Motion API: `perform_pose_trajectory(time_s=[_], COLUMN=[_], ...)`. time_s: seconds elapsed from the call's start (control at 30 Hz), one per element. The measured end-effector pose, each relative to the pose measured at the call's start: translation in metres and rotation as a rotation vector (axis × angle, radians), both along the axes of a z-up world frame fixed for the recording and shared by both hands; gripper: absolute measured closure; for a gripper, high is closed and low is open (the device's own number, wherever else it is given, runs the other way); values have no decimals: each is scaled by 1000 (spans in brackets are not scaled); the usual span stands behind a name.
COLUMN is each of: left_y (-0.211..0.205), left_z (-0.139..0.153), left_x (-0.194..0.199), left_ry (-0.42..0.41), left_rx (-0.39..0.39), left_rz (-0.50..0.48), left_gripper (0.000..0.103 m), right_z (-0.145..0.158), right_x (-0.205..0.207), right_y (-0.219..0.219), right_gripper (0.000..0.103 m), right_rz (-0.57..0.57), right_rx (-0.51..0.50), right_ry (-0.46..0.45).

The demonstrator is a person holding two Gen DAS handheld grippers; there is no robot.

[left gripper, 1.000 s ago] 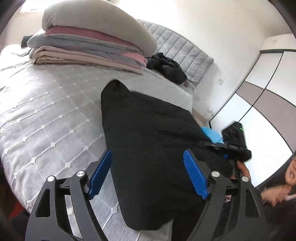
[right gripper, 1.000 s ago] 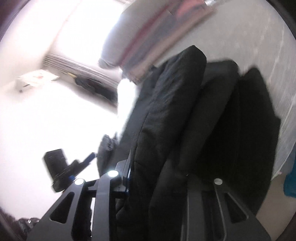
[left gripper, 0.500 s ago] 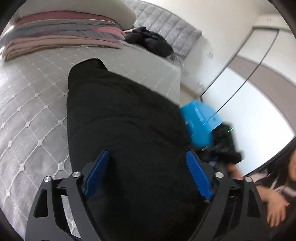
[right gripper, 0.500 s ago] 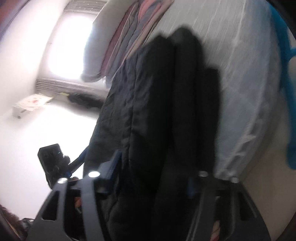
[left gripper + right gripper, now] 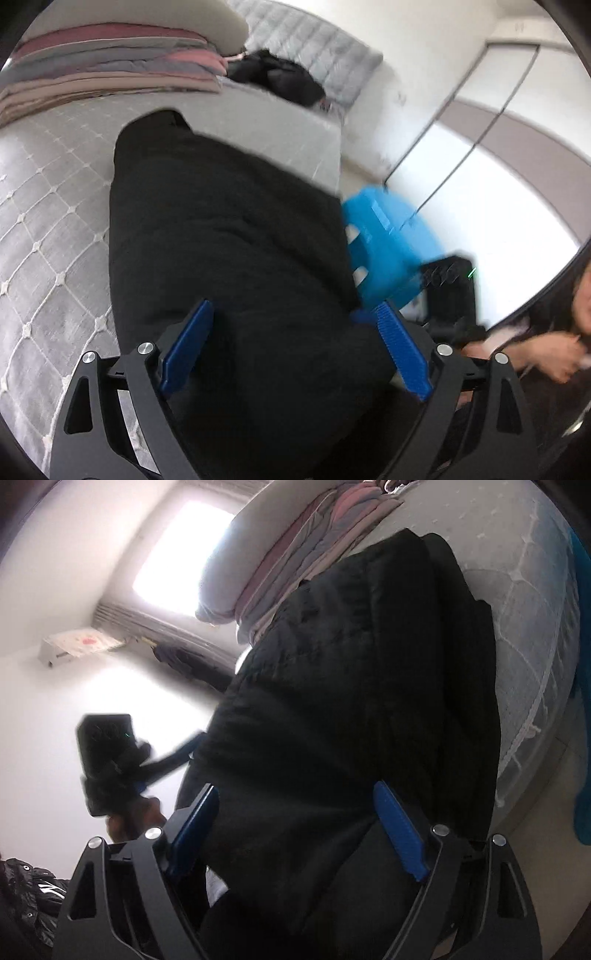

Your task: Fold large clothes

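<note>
Across mid-frame in both views a black coat (image 5: pixel 229 236) lies on the bed (image 5: pixel 48 206). Left gripper (image 5: pixel 295 347) and right gripper (image 5: pixel 299 823) fingers gape wide, bunched coat between them, gripping nothing

A black garment (image 5: pixel 229 236) is lying on a grey diamond-quilted bed (image 5: pixel 48 221); pink, grey and beige folded blankets (image 5: pixel 110 70) are showing, beside a bright blue stool (image 5: pixel 384 240).

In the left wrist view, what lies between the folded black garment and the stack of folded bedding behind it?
Only bare grey quilted bedspread lies between the black garment and the stacked bedding, seen in the left wrist view; nothing else sits on that strip.
</note>
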State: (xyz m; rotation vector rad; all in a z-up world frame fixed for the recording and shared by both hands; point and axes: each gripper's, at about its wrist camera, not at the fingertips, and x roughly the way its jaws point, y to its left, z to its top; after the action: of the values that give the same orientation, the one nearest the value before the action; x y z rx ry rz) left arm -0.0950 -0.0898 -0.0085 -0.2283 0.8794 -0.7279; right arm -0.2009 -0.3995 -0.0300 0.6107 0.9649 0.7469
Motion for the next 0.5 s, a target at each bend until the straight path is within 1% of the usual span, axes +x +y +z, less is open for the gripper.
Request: perform_pose_trajectory(time_s=[0.07,0.1,0.13,0.17,0.2,0.23,0.27,0.3,0.33,0.37,0.4,0.43,0.47,0.5], left_y=[-2,0,2,4,7,9,12,16,21,26,36,45,60,72], left_z=[-12,-12,-10,-7,-5,-3,-2,-1,0,2,4,6,6,3], left_x=[2,2,2,1,0,-1,-2,-2,-2,-2,-2,-1,1,4], left_ry=[17,18,17,16,17,22,33,43,53,57,63,70,85,107], left_rx=[30,27,24,20,12,5,-3,-17,-27,-28,-36,-53,-85,-102], left_rz=[-15,-15,-9,-1,5,6,1,-7,-5,11,44,64,91,119], left_gripper=[17,17,17,17,17,17,17,17,17,17,17,16,16,15], right_z=[10,18,27,34,43,44,39,27,21,23,29,32,36,40], right_x=[3,1,-2,-5,-8,-9,-9,-9,-11,-12,-12,-12,-13,-15], right_y=[-6,-14,-19,-29,-37,-38,-38,-27,-22,-21,-32,-32,-38,-56], right_gripper=[22,21,21,21,20,18,18,18,19,19,19,18,16,13], right_rz=[-1,9,13,14,17,10,9,48,81,74,51,30,8,-37], right_rx=[-24,-54,-47,-12,58,46,-39,-134,-192,-187,-140,-83,-12,35], right_ry=[6,7,4,0,-16,-14,14,53,44,38,42,37,18,3])
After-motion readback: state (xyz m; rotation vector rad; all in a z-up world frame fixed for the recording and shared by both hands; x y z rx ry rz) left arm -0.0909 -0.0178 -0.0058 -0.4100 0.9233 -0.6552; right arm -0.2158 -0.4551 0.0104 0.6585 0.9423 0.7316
